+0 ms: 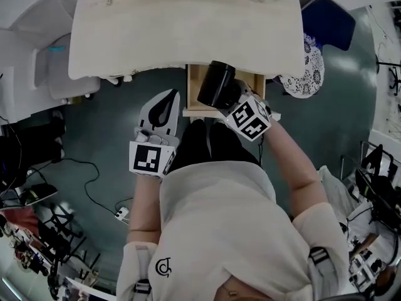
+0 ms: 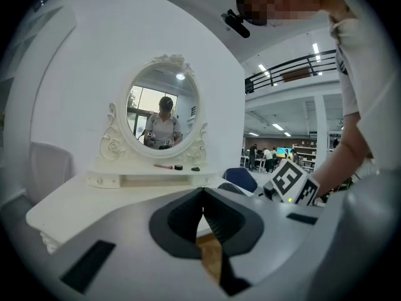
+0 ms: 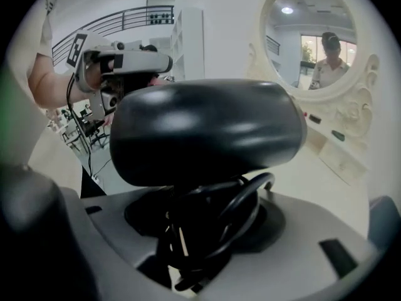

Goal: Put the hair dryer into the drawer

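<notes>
A black hair dryer (image 1: pixel 216 83) hangs over the open wooden drawer (image 1: pixel 192 88) under the white dressing table (image 1: pixel 182 36). My right gripper (image 1: pixel 230 98) is shut on its handle, which has the black cord wound round it. In the right gripper view the dryer's body (image 3: pixel 207 130) fills the middle and hides the tips of my right gripper (image 3: pixel 200 227). My left gripper (image 1: pixel 166 100) hovers just left of the drawer with nothing in it. In the left gripper view, my left gripper (image 2: pixel 202 196) has its pads touching, and drawer wood (image 2: pixel 211 256) shows below them.
An oval mirror (image 2: pixel 164 115) stands at the back of the table, with small items (image 2: pixel 178 167) on the shelf below it. A blue chair (image 1: pixel 329 21) and a patterned white object (image 1: pixel 307 68) are to the right. A cable and power strip (image 1: pixel 119 213) lie on the floor to the left.
</notes>
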Available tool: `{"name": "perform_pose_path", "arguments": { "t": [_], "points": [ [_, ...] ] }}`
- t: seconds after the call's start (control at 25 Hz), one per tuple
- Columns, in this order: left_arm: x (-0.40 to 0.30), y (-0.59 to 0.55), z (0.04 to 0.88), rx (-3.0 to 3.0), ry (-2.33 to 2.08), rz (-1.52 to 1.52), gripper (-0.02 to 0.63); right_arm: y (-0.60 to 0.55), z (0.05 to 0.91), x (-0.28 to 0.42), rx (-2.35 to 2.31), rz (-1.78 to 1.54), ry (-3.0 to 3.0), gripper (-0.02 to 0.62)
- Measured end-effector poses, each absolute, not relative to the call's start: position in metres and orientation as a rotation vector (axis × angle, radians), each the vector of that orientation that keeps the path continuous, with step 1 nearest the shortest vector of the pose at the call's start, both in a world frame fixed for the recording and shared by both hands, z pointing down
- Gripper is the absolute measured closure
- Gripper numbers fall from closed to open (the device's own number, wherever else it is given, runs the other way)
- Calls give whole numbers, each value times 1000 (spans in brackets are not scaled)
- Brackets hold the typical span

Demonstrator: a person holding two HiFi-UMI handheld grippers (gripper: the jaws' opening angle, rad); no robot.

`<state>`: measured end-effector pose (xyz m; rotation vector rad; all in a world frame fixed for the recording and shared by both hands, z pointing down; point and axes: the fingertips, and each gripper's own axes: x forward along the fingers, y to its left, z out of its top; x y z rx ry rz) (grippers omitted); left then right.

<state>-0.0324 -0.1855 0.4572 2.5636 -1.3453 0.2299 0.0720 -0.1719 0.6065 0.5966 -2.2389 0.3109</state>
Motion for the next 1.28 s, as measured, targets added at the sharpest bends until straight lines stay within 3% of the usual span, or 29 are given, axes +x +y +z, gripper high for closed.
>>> {"name": "perform_pose_path", "arguments": {
  "t": [0.4, 0.8, 1.28],
  "points": [
    [-36, -172, 497, 2415, -1422, 315, 594, -160, 708, 83, 235, 206, -2026, 336],
    [-39, -176, 510, 2389, -1452, 313, 594, -156, 783, 92, 152, 312, -1865, 336],
    [-48, -174, 543, 2311, -1397, 357, 594, -157, 808, 97, 165, 417, -1852, 333]
  ]
}}
